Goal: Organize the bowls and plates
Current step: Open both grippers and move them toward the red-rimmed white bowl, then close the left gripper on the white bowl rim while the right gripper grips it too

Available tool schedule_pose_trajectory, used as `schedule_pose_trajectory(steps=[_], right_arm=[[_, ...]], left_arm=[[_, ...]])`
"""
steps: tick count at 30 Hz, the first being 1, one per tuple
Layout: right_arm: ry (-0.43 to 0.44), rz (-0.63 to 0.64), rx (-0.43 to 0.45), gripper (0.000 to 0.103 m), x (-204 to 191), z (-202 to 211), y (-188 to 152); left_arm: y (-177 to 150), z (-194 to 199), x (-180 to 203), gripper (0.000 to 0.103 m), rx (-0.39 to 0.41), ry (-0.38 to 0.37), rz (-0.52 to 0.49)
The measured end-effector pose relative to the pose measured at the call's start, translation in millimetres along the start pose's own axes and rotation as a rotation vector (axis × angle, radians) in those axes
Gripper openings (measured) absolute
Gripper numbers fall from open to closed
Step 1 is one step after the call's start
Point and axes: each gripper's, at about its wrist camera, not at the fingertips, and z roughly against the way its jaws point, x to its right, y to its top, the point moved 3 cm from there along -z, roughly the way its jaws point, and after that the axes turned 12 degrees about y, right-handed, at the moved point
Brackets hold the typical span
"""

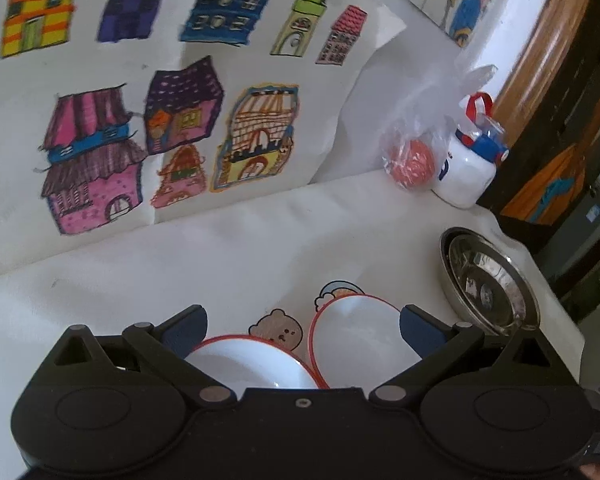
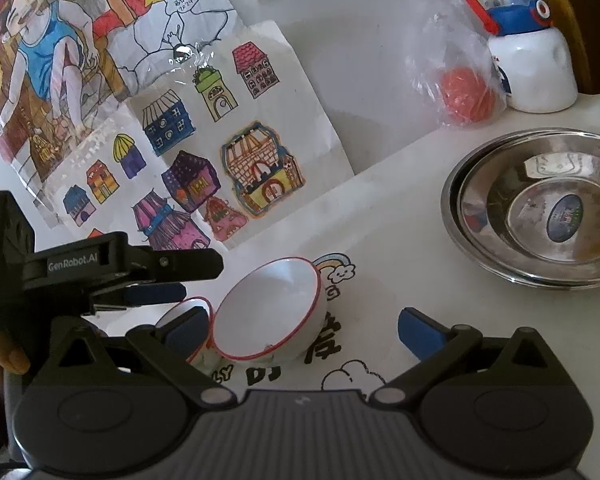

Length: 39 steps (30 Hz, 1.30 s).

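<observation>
Two white bowls with red rims sit on the white tablecloth. One bowl (image 1: 252, 364) stands close under my left gripper (image 1: 302, 328), which is open with both bowls between its fingers. The other bowl (image 1: 356, 340) is tipped on its side beside the first. In the right wrist view the tipped bowl (image 2: 268, 312) lies between the fingers of my open right gripper (image 2: 300, 330), and the first bowl (image 2: 188, 308) is half hidden behind the left finger. The left gripper (image 2: 180, 280) reaches in from the left above it. A stack of steel plates (image 2: 480, 232) holds a small steel bowl (image 2: 560, 216).
The steel stack (image 1: 488, 280) sits near the table's right edge. At the back right stand a white bottle (image 2: 536, 72) with a blue and red lid and a plastic bag (image 2: 464, 92) holding a red ball. Coloured house drawings (image 1: 172, 120) lean along the back.
</observation>
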Motion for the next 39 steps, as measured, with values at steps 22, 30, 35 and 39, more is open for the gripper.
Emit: schedule_pose_trajectory(steps=[22,30,35,39], right_arm=[[0.046,-0.047,-0.031,0.083,10.2,-9.5,-0.8],[0.064,-0.062,-0.055,0.056,11.6,-12.0,-2.2],[0.086,-0.076,-0.057,0.041,12.2,-12.2,-3.1],[0.091,-0.089,-0.052,0.032,13.3,-11.3,-2.7]], left_arm=[[11.8,-38.4,18.3,0.073,-0.128,0.006,-0.214],[9.3,-40.4,22.3,0.042,-0.154,0.005,-0.267],[7.1,-37.8,28.1,0.028,-0.157,0.003,-0.298],[3.1,-36.5,34.4,0.014,-0.161,0.009,-0.32]])
